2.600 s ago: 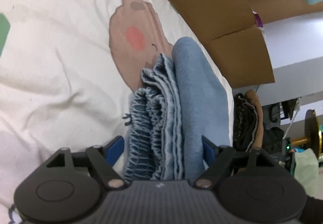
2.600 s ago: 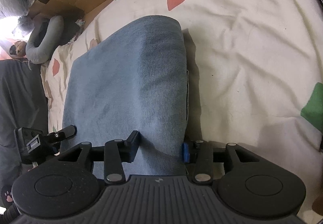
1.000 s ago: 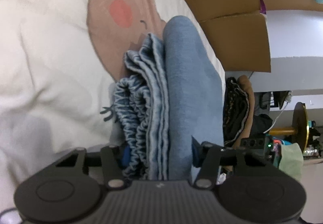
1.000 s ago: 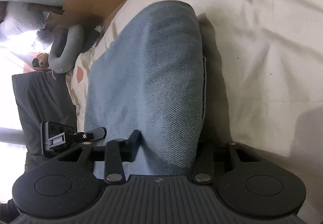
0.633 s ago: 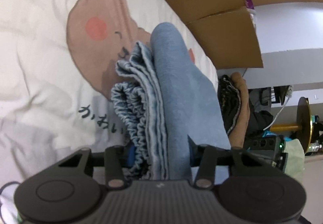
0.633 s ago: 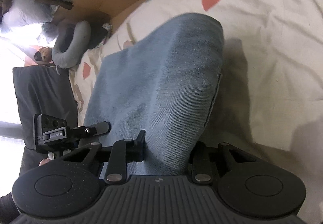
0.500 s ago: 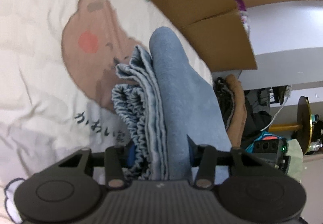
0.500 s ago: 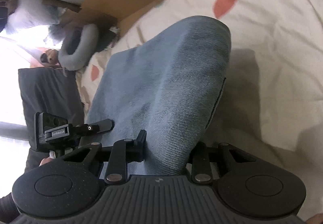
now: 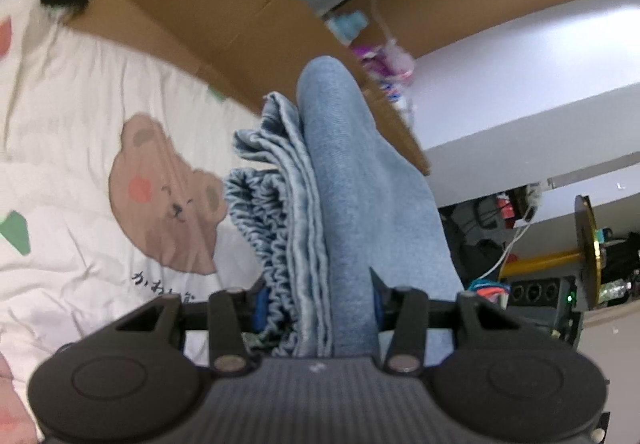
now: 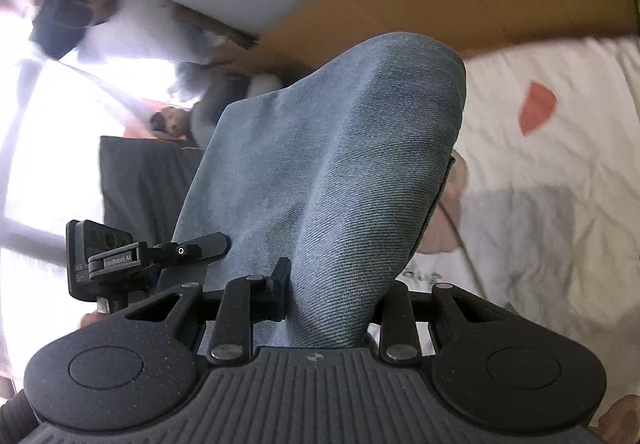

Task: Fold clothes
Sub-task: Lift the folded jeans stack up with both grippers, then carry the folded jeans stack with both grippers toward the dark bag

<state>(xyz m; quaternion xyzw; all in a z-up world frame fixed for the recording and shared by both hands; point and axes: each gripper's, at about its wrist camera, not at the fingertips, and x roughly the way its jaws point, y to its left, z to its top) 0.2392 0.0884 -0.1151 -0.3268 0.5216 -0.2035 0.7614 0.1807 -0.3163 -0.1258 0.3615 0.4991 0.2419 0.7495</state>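
The left gripper (image 9: 318,304) and right gripper (image 10: 332,294) each squeeze an end of the folded jeans (image 9: 340,180), up above the bed cover (image 9: 72,148). The thick folds could slip out and fall open

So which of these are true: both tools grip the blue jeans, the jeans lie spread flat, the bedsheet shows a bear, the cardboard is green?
1. Both tools grip the folded jeans. True: left tool and right tool each clamp the bundle.
2. The jeans lie spread flat. False: they are folded into a thick stack.
3. The bedsheet shows a bear. True.
4. The cardboard is green. False: it is brown.
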